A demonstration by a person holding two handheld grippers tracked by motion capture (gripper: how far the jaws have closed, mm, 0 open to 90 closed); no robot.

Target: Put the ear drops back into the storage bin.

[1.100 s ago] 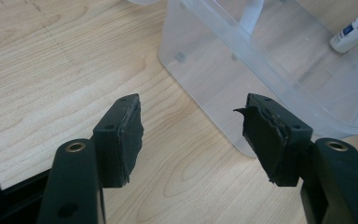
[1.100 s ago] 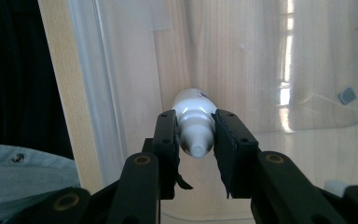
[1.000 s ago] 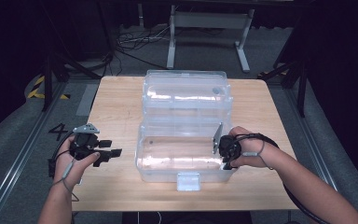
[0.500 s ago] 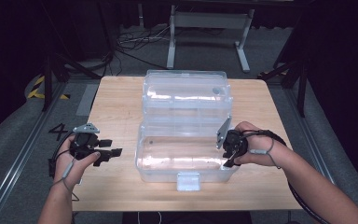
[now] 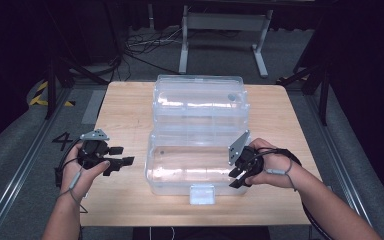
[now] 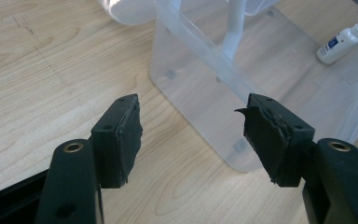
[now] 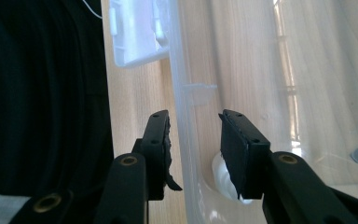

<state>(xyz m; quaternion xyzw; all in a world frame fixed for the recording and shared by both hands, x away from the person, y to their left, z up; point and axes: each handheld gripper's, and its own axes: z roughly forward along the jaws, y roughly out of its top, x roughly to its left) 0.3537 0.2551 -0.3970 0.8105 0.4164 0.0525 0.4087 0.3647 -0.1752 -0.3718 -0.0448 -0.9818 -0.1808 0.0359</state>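
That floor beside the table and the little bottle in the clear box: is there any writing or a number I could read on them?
"4": a black numeral on the grey floor, left of the table.
Small bottle in the clear box: a blue mark on its label, too small and blurred to read.

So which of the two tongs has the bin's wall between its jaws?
The right tongs, straddling the clear bin wall; the left tongs hang over bare table.

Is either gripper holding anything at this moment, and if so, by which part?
Nothing is held. The right gripper has just been opening; its jaws straddle the clear box's front wall without pressing it. The left gripper is open over the table.
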